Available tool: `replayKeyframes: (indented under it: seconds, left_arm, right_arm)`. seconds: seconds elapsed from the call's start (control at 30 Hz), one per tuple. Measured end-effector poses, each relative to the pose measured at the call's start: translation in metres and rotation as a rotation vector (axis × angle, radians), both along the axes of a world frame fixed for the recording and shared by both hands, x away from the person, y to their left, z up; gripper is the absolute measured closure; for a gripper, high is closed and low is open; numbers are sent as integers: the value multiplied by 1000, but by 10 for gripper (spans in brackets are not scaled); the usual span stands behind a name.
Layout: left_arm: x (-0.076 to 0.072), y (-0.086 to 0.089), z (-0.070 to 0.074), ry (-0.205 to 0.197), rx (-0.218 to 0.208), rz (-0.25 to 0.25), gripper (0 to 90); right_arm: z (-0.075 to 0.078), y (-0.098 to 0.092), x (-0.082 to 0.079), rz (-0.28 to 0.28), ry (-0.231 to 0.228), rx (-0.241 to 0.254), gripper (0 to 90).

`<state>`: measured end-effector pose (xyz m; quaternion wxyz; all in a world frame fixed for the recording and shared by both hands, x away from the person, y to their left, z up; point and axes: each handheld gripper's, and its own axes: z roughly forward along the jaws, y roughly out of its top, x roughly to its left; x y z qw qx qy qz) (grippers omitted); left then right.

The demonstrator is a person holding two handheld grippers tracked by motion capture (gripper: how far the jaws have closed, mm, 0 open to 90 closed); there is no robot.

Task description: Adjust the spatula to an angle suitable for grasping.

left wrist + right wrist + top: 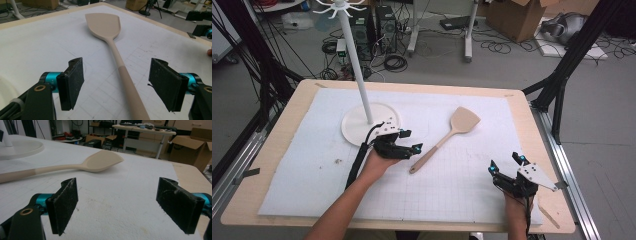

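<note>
Both grippers stand released with nothing between their pads: the left gripper (411, 141) hovers at the handle end of the wooden spatula (447, 136), its jaws spread to either side of the handle in the left gripper view and touching nothing, while the right gripper (507, 164) waits near the table's right front corner, well apart from the tool, its jaws wide over bare mat. Going down in size, the light wooden table (277, 145) carries a white gridded mat (312, 180) over most of its top; on the mat's far left stands a white rack (357, 75) with a round base (354, 127), a tall pole and hooks at the top. The spatula lies flat near the middle of the mat, blade toward the far right, handle pointing back toward the left gripper, just beside the rack's base but not touching it. As I judge it, the work is at its very start: the spatula has not yet been gripped or lifted, and the pick-up and whatever placing follows, perhaps on the rack, are all left to do.
</note>
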<state>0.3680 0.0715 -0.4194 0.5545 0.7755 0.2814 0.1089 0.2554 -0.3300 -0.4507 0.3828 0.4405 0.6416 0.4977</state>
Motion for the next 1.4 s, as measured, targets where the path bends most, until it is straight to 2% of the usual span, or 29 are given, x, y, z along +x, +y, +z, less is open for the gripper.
replayKeyframes:
  seconds: [0.03, 0.07, 0.23, 0.3, 0.37, 0.4, 0.43, 0.47, 0.5, 0.57, 0.6, 0.77, 0.8, 0.87, 0.9, 0.93, 0.97, 1.0, 1.17, 1.2, 1.23, 1.33, 1.37, 1.4]
  left_arm:
    - [4, -7, 0, 4, 17, -8, 287]
    - [4, -7, 0, 4, 17, -8, 287]
    - [13, -27, -7, 56, 52, -26, 288]
    - [14, -31, -9, 68, 46, -20, 284]
    - [16, -37, -11, 79, 59, -26, 271]
    - [18, -44, -14, 73, 96, -30, 280]
    - [18, -44, -14, 73, 96, -30, 290]
    - [19, -46, -16, 78, 117, -29, 300]
    - [23, -50, -20, 113, 137, -35, 316]
    - [24, -53, -21, 122, 147, -31, 335]
    - [25, -58, -21, 114, 185, -34, 348]
    - [28, -66, -19, 121, 220, -41, 437]
    - [32, -70, -19, 138, 249, -37, 449]
    - [33, -71, -20, 141, 249, -36, 460]
    - [33, -72, -21, 147, 250, -34, 497]
    - [34, -74, -23, 167, 250, -38, 498]
    - [34, -74, -23, 167, 250, -38, 514]
    - [34, -75, -24, 163, 267, -43, 532]
    - [35, -78, -26, 171, 272, -58, 589]
    - [33, -80, -25, 162, 280, -78, 656]
    - [33, -80, -25, 162, 280, -78, 686]
    - [32, -81, -25, 157, 287, -81, 694]
    - [33, -79, -25, 174, 280, -77, 698]
    - [34, -78, -24, 173, 285, -77, 705]
  right_arm:
    - [0, 0, 0, 0, -2, -4, 169]
    - [0, 0, 0, 1, -1, -3, 168]
    - [0, 0, 1, 3, -5, -14, 169]
    - [0, 0, 1, 3, -4, -15, 169]
    - [0, 0, 1, 2, -4, -16, 169]
    - [0, 0, 1, 3, -7, -12, 169]
    - [0, 0, 1, 3, -7, -12, 169]
    - [0, 0, 1, 2, -6, -15, 169]
    - [0, 0, 1, 2, -6, -14, 169]
    - [0, 0, 1, 3, -6, -12, 168]
    - [0, 0, 1, 3, -5, -14, 169]
    - [0, 0, 1, 2, -5, -12, 169]
    - [0, 0, 1, 3, -5, -13, 169]
    - [0, 0, 1, 0, -3, -6, 169]
    - [0, 0, 1, 0, -1, 1, 170]
    - [0, 0, 1, 0, -1, -4, 171]
    - [0, 0, 1, -1, 0, -5, 171]
    - [0, 0, 1, 1, -1, -12, 172]
    - [0, 0, 1, 2, 3, -11, 173]
    - [0, 0, 1, 1, 4, -9, 173]
    - [0, 0, 1, 1, 4, -9, 173]
    - [0, 0, 1, 0, 4, -10, 174]
    - [0, 0, 1, 0, -7, -17, 179]
    - [0, 1, 0, -1, 1, -11, 179]
